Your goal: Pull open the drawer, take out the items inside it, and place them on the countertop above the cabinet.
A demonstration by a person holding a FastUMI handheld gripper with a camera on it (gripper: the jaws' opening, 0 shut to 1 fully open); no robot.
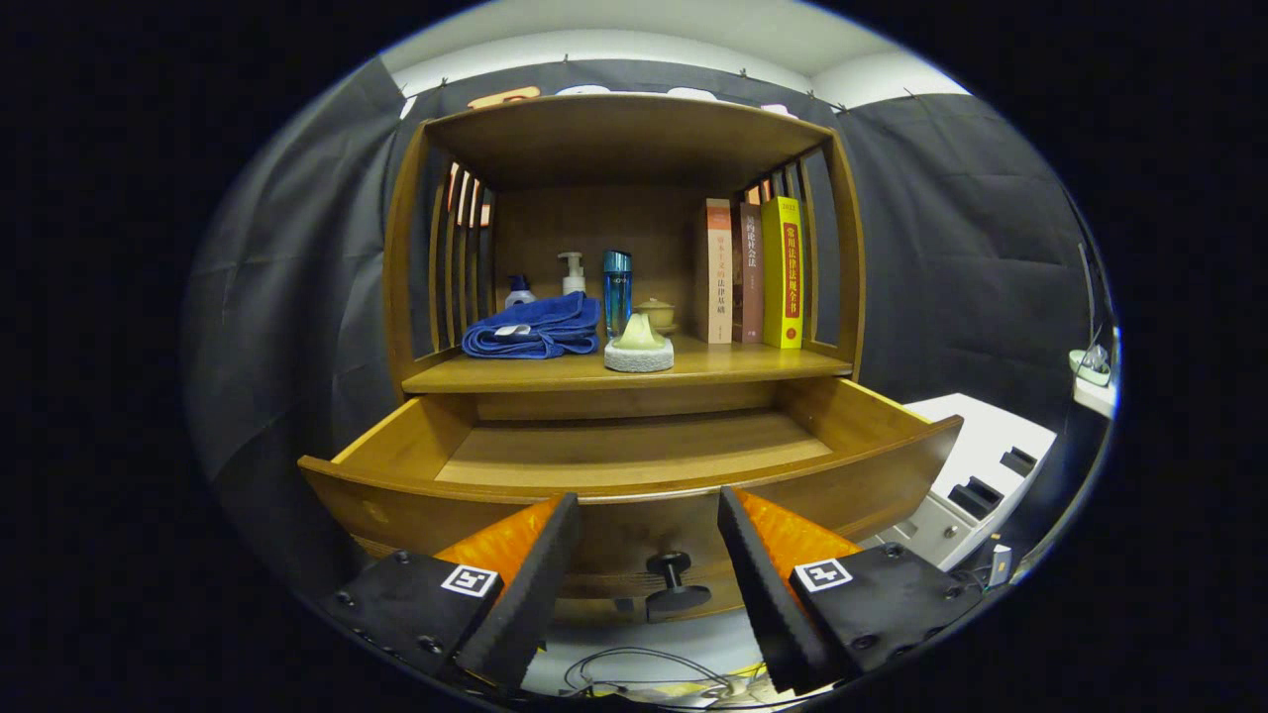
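The wooden drawer of the cabinet stands pulled out, and its bare wooden floor shows with nothing lying on it. Its dark knob sticks out of the drawer front, low between my fingers. My gripper is open, fingertips just in front of the drawer's front panel and holding nothing. On the countertop above the drawer lie a folded blue towel and a pale green cone-shaped item on a white round base.
Behind these on the countertop stand two pump bottles, a blue bottle, a small lidded cup and three upright books. A white unit sits right of the drawer. Cables lie on the floor below.
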